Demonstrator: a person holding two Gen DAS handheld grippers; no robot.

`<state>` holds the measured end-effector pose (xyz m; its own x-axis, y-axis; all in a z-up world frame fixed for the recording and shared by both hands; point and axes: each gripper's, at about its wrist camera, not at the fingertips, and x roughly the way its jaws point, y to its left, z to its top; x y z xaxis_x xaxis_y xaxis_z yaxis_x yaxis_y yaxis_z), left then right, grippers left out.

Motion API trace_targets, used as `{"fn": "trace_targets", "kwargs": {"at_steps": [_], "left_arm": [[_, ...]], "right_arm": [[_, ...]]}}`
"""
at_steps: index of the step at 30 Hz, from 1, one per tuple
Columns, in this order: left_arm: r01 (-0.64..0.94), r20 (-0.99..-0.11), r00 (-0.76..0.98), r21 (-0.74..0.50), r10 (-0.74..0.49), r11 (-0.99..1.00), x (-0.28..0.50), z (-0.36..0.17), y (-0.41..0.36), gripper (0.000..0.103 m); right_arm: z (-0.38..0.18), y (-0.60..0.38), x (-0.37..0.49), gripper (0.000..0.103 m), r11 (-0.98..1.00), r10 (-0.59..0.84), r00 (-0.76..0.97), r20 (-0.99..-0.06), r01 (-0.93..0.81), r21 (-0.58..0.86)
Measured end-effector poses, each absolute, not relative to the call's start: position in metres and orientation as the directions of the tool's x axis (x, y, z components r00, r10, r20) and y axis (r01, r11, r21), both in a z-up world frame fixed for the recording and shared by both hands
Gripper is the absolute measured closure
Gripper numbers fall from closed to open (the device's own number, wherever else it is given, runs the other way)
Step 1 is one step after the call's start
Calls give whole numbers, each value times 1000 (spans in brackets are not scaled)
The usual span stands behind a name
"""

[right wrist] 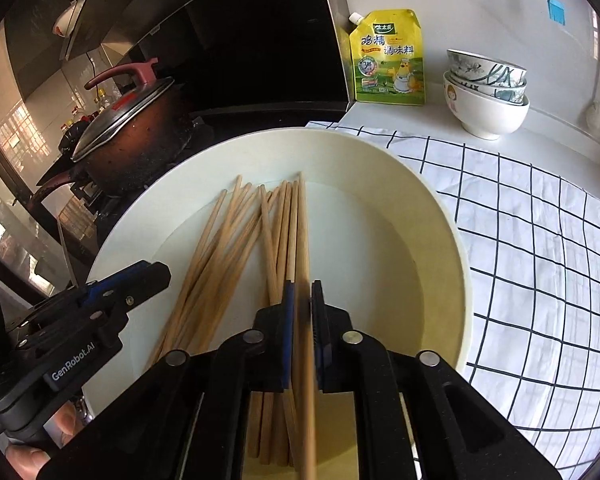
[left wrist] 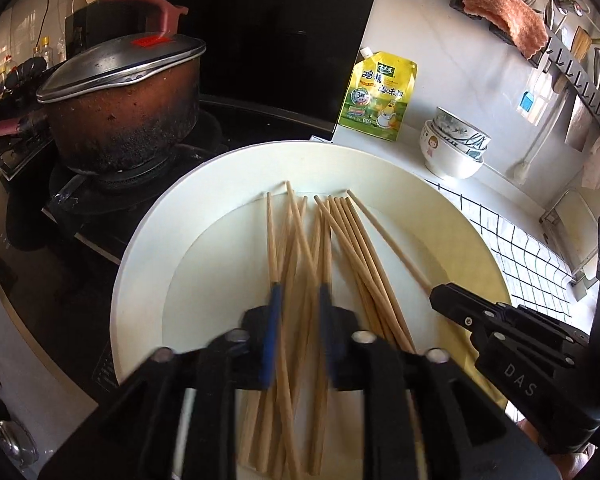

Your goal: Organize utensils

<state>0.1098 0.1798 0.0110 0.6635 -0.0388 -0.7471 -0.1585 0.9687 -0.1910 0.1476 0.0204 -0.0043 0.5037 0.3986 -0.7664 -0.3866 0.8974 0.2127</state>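
Several wooden chopsticks [left wrist: 300,248] lie fanned out in a large white plate [left wrist: 148,248]. My left gripper [left wrist: 300,312] hovers low over the plate's near side and is open. A few chopsticks run loose between its blue pads [left wrist: 274,320]. In the right wrist view the same chopsticks [right wrist: 236,248] lie in the plate [right wrist: 440,208]. My right gripper [right wrist: 302,312] is nearly closed, and one chopstick [right wrist: 302,240] fills the narrow gap between its pads. Each gripper also shows from the side in the other view: the right gripper [left wrist: 440,298] and the left gripper [right wrist: 160,272].
A scorched lidded pot [left wrist: 120,120] sits on the stove left of the plate. Behind the plate stand a yellow seasoning pouch [left wrist: 378,96] and stacked bowls [left wrist: 454,148]. A checked cloth [right wrist: 520,260] covers the counter to the right. A wall rack [left wrist: 540,40] holds an orange cloth.
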Motion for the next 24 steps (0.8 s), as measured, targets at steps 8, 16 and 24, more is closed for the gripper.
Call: {"fn": "trace_targets", "kwargs": {"at_steps": [8, 16, 24], "left_arm": [[-185, -724, 690, -194, -13, 963, 94, 19, 186, 49], [-212, -718, 696, -204, 1, 956, 77, 21, 192, 39], [-232, -710, 703, -184, 34, 955, 60, 23, 196, 37]], "right_arm": [[4, 11, 135, 84, 905, 391, 535, -749, -372, 207], [7, 7, 119, 83, 913, 377, 557, -740, -360, 194], [11, 1, 101, 75, 917, 372, 583, -723, -354, 186]]}}
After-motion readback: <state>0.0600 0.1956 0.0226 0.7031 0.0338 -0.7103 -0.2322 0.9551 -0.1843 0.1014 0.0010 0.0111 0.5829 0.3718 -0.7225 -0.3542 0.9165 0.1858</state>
